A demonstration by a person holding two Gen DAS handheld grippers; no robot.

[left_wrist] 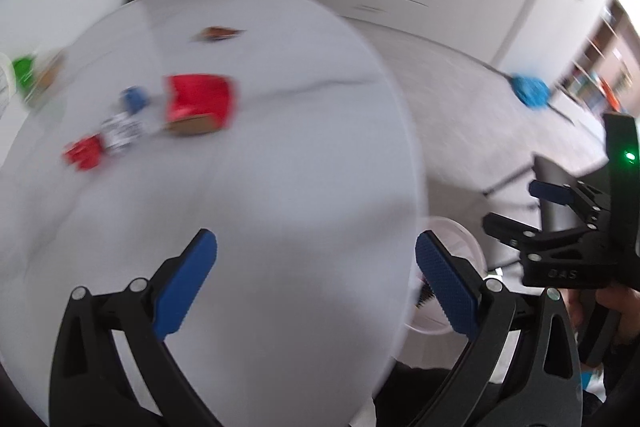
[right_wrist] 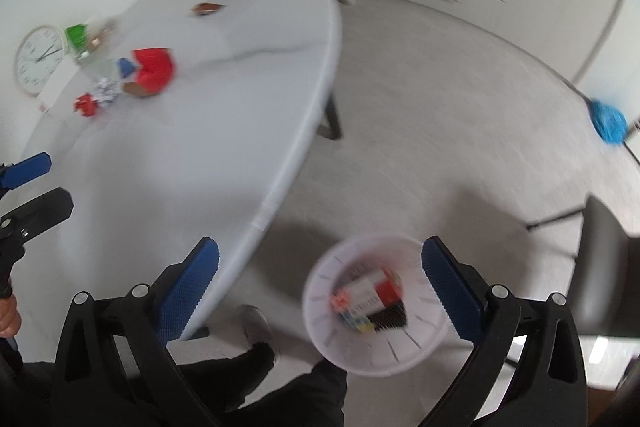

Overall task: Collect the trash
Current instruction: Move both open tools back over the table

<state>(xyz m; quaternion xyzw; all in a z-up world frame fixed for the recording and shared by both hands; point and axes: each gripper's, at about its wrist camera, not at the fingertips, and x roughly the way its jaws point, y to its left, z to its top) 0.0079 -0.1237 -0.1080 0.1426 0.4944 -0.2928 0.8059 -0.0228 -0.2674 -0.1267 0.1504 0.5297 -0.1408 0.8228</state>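
Gaping empty, both tongs (left_wrist: 316,281) (right_wrist: 320,287); only right wrist view: bin (right_wrist: 376,355) contents.

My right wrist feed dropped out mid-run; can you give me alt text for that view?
The open, empty right gripper hangs over a white bin on the floor, which holds boxes and wrappers. To the left, a white oval table carries a red box, small wrappers and a wall clock; the left gripper's finger shows at the edge.
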